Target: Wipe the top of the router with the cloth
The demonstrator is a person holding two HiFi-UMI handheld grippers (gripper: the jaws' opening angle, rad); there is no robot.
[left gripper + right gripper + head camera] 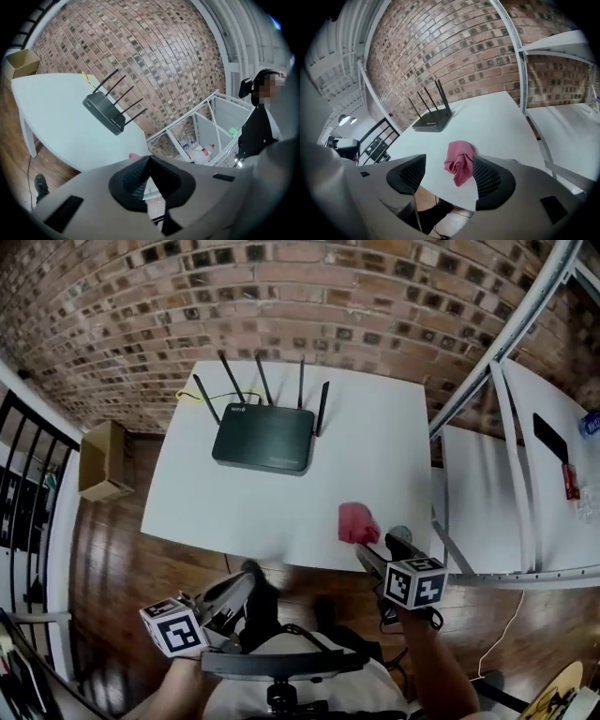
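The black router (262, 437) with several upright antennas stands on the far half of the white table (394, 456). A crumpled pink cloth (356, 521) lies near the table's front edge. My right gripper (378, 547) hovers just behind the cloth, at the table's edge. In the right gripper view the cloth (459, 161) lies on the table beyond the open right gripper (449, 171), apart from both pads, with the router (431, 121) farther off. My left gripper (246, 576) is below the table's front edge; in its own view the left gripper (148, 161) is shut and empty, and the router (105, 112) is far ahead.
A cardboard box (105, 460) sits on the wooden floor left of the table. White metal shelving (511, 427) stands close on the right. A brick wall runs behind the table, and a yellow cable (187, 395) trails by the router. A person (258, 126) stands by the shelving.
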